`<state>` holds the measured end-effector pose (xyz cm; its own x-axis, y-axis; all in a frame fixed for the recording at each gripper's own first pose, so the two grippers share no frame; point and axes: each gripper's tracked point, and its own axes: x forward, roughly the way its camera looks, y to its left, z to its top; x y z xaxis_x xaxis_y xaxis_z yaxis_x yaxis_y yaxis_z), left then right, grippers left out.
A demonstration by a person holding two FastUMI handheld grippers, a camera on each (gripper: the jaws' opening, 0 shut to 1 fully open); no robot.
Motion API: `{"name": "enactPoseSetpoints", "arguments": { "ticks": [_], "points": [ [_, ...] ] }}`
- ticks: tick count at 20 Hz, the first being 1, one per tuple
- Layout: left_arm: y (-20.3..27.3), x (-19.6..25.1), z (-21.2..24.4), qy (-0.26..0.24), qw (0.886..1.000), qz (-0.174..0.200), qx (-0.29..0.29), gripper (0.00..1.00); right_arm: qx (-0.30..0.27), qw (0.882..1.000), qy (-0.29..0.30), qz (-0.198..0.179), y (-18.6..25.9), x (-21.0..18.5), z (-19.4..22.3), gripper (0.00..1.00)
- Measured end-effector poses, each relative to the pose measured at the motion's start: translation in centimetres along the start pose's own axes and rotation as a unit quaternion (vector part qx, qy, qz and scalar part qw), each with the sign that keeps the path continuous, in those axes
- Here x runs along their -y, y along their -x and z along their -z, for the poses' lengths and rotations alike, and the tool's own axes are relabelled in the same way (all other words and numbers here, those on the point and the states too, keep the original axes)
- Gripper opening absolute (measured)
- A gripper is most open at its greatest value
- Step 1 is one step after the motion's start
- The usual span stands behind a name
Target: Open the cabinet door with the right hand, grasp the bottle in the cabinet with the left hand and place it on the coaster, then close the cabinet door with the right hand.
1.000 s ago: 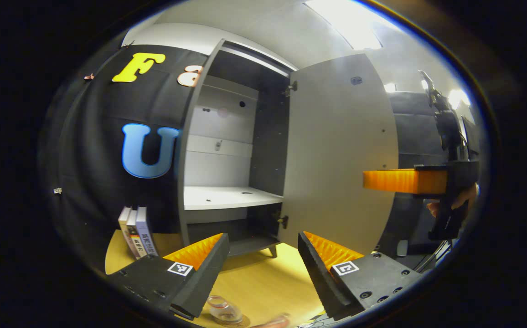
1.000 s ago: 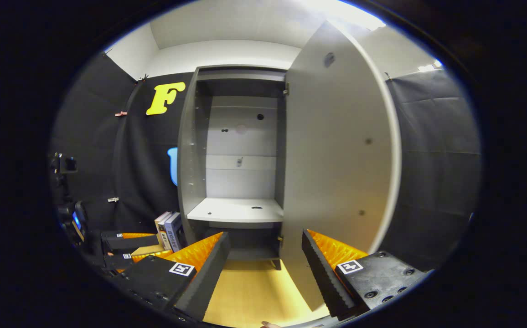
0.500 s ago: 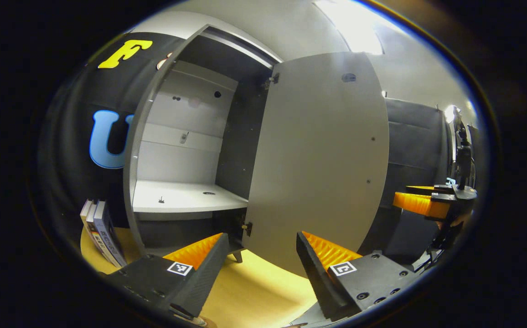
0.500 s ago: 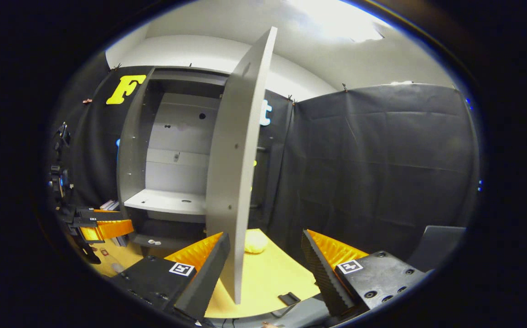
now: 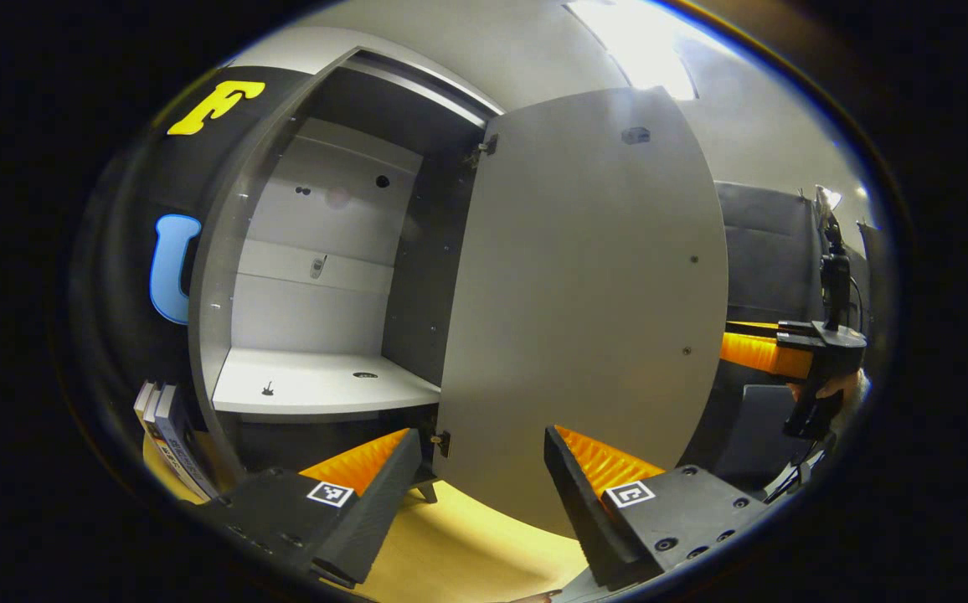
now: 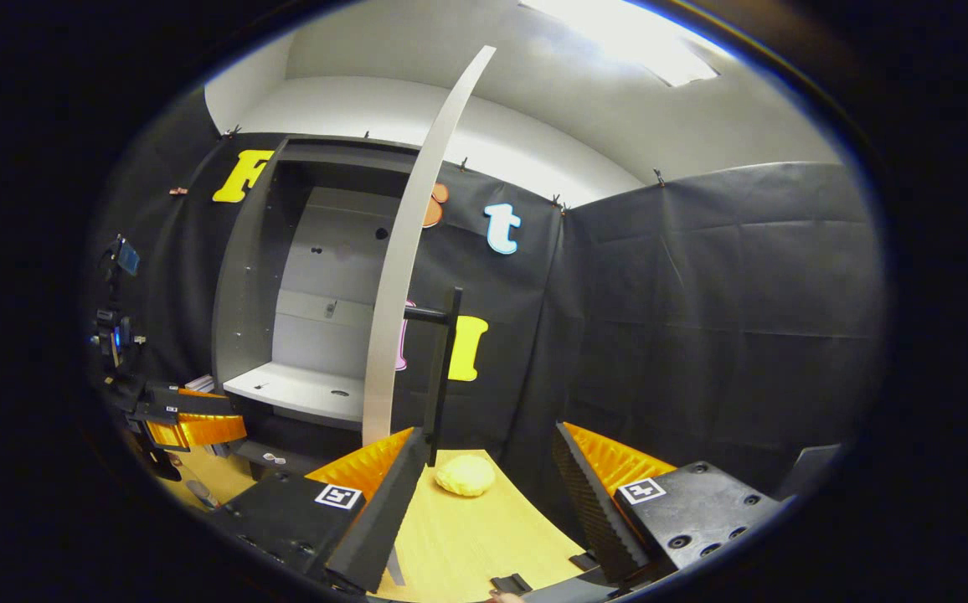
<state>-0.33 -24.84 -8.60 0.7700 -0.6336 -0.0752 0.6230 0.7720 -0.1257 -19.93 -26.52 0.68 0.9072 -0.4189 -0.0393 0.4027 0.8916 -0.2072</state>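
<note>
The grey cabinet door (image 5: 584, 310) stands swung wide open in the left gripper view, beside the cabinet's bare white shelf (image 5: 316, 389). My left gripper (image 5: 481, 435) is open and holds nothing, facing the door's hinge side low down. In the right gripper view the door (image 6: 404, 276) appears edge-on, with its black handle (image 6: 442, 377) on the outer face. My right gripper (image 6: 488, 431) is open, its left finger just in front of the door's free edge and the handle's lower end. The right gripper (image 5: 773, 352) also shows past the door's edge, held by a hand (image 5: 840, 387).
Books (image 5: 167, 435) lean beside the cabinet on the wooden table (image 6: 467, 536). A yellow round lump (image 6: 465, 475) lies on the table behind the door. The left gripper (image 6: 191, 419) shows low at the left. Black cloth walls close in the back and right.
The right gripper has swung right, past the door's free edge, so the outer handle now shows. The left gripper has moved closer to the cabinet, and the glass bottle dropped out below its view.
</note>
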Motion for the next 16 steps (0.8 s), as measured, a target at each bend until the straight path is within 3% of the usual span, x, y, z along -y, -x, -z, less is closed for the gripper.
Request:
{"name": "enactPoseSetpoints", "arguments": {
  "ticks": [2,3,4,7,8,9,14,15,16],
  "points": [
    [-0.4,0.1,0.3,0.0,1.0,-0.004,-0.002,0.93,-0.001,1.0,-0.004,-0.022,0.0,-0.8,-0.1,0.95],
    [-0.5,0.1,0.4,0.004,1.0,-0.006,-0.004,0.93,0.003,1.0,-0.004,-0.026,-0.3,-0.9,-0.3,0.89],
    [-0.6,0.0,0.4,0.007,1.0,-0.008,-0.005,0.93,-0.001,1.0,-0.004,-0.03,-0.2,-1.1,-0.2,0.93],
    [-0.6,-1.1,0.3,0.006,1.0,-0.023,-0.009,0.93,-0.005,0.998,-0.024,-0.056,0.4,-2.9,-0.3,0.93],
    [-0.5,-1.6,0.2,0.003,1.0,-0.029,-0.011,0.93,-0.007,0.997,-0.032,-0.07,0.5,-3.8,-0.4,0.89],
    [-0.3,-2.1,0.3,-0.002,0.999,-0.035,-0.013,0.93,-0.009,0.996,-0.039,-0.085,0.7,-4.8,-0.3,0.93],
    [2.2,-4.8,0.2,-0.007,0.998,-0.067,-0.015,0.94,-0.019,0.982,-0.074,-0.174,0.2,-11.4,-1.1,0.93],
    [3.0,-5.5,0.1,-0.007,0.997,-0.075,-0.016,0.93,-0.02,0.978,-0.079,-0.19,0.2,-12.8,-1.3,0.89],
    [3.8,-6.2,0.1,-0.006,0.996,-0.085,-0.017,0.93,-0.019,0.975,-0.082,-0.207,0.1,-14.4,-1.5,0.93]
  ]
}}
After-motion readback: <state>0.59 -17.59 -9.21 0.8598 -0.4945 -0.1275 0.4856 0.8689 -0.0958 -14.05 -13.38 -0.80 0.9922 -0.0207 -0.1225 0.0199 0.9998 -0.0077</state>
